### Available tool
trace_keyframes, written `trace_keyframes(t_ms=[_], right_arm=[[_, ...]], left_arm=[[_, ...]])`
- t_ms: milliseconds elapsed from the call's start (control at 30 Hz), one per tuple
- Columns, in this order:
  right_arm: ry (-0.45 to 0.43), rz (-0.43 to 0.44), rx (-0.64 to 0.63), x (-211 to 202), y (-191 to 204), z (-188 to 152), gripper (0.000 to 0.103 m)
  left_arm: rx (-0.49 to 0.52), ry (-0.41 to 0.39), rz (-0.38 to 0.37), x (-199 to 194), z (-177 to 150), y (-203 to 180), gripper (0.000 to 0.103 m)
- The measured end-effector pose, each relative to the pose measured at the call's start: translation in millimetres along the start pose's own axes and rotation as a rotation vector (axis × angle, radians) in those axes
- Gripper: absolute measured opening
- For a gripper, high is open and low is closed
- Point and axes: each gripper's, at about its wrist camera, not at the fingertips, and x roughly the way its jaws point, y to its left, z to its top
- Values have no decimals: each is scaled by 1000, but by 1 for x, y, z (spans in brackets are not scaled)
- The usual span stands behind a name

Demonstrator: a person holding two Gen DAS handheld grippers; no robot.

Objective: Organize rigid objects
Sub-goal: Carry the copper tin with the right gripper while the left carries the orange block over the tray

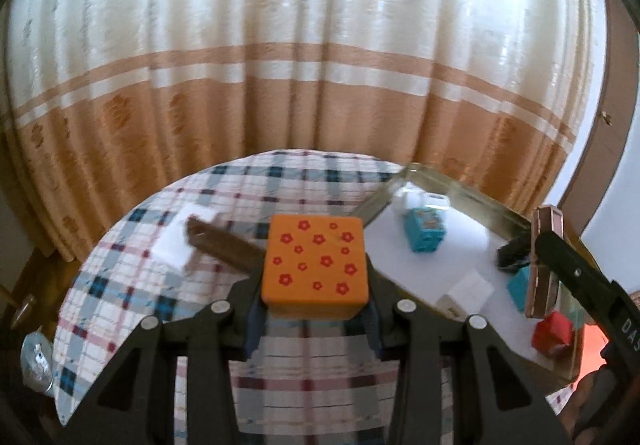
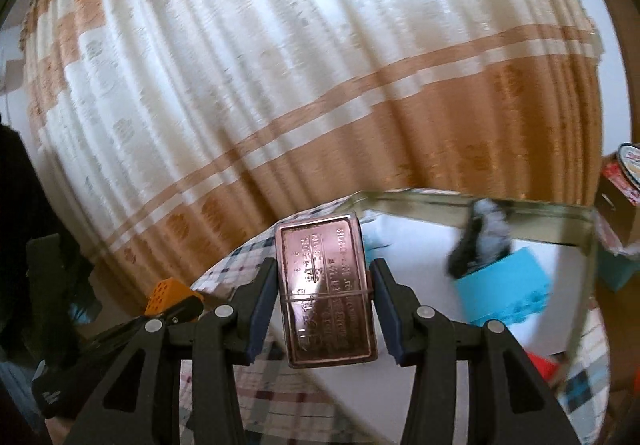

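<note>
My left gripper (image 1: 314, 309) is shut on an orange block (image 1: 316, 263) printed with red flowers and carries it above the checked tablecloth (image 1: 132, 285). My right gripper (image 2: 326, 301) is shut on a copper-coloured metal case (image 2: 326, 289) with embossed lettering, held upright. In the left wrist view that case (image 1: 544, 261) and the right gripper hang at the right, over the tray (image 1: 460, 193). The orange block (image 2: 166, 295) shows at the lower left of the right wrist view.
A white-floored tray with a metal rim (image 2: 420, 201) holds teal boxes (image 1: 424, 231), a white box (image 1: 470, 291), a red box (image 1: 554, 335) and a dark object (image 2: 478, 241). A brown flat item (image 1: 224, 245) and white paper (image 1: 180, 241) lie on the cloth. Curtains (image 1: 280, 85) hang behind.
</note>
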Motion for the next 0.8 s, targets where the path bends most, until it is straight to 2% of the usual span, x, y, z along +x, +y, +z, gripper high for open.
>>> trace_keyframes(t_ms=[200, 500, 800], right_arm=[[-40, -54, 7, -14, -18, 11, 49], [-48, -122, 26, -20, -39, 21, 49], [-23, -140, 11, -12, -47, 28, 49]], left_arm=[[47, -19, -46, 0, 8, -30, 40], [88, -8, -93, 8, 12, -61, 40], [124, 6, -77, 23, 11, -78, 40]])
